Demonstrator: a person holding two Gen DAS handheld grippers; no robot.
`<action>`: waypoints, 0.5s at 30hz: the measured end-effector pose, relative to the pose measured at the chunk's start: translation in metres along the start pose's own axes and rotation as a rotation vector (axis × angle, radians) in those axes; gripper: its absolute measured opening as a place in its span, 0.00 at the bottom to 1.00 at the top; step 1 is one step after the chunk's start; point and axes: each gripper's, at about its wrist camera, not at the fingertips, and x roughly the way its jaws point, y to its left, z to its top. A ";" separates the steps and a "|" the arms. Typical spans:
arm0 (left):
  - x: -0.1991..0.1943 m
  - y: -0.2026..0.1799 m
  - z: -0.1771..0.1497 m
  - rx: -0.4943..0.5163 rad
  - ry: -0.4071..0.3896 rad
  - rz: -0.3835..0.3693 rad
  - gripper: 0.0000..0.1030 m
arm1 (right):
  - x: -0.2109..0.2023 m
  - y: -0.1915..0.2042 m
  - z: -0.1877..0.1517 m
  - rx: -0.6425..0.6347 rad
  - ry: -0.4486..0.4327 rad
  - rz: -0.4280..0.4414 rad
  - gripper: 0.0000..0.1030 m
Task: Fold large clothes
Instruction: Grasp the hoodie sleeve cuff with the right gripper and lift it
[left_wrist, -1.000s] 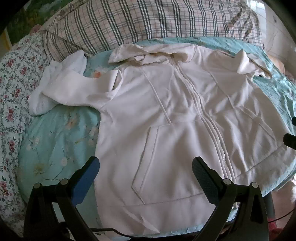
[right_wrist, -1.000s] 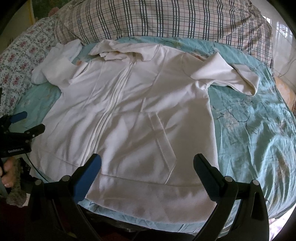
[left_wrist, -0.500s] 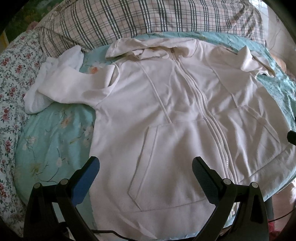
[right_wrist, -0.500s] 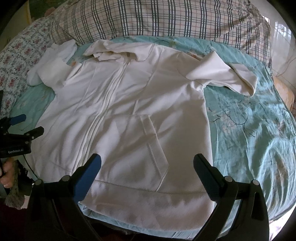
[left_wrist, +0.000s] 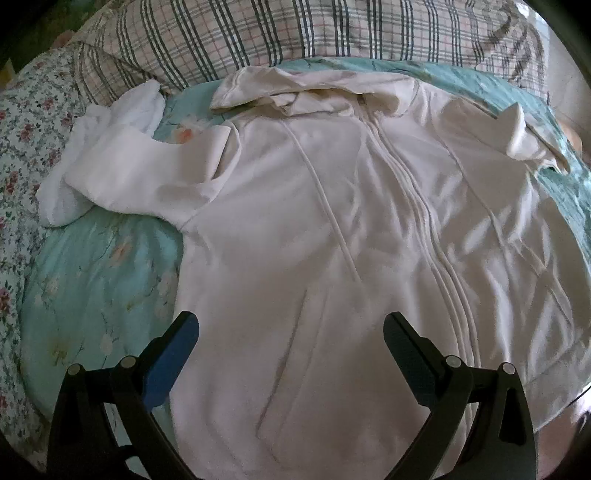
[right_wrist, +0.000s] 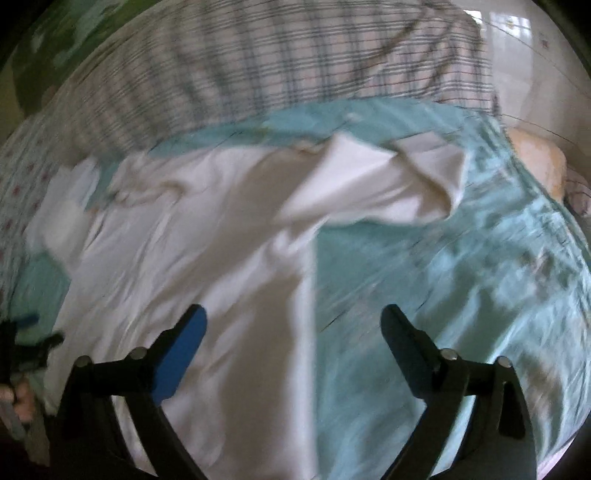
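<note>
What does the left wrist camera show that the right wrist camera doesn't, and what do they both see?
Only the left wrist view shows the zipper, the drawstring and the hood sharply. Only the right wrist view, which is blurred, shows the bare stretch of teal bedspread beside the garment and the left gripper at its edge. Both show the white hoodie laid flat, the plaid pillow, and their own gripper with nothing between its fingers: left gripper, right gripper, whose jaws have just been closing slightly.
</note>
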 end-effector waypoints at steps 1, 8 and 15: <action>0.002 0.000 0.003 -0.004 0.000 -0.005 0.98 | 0.008 -0.014 0.014 0.025 -0.011 -0.008 0.88; 0.026 -0.008 0.032 -0.004 0.012 -0.024 0.97 | 0.073 -0.080 0.091 0.092 -0.043 -0.082 0.71; 0.054 -0.023 0.056 0.003 0.042 -0.055 0.97 | 0.154 -0.112 0.154 0.045 0.007 -0.205 0.67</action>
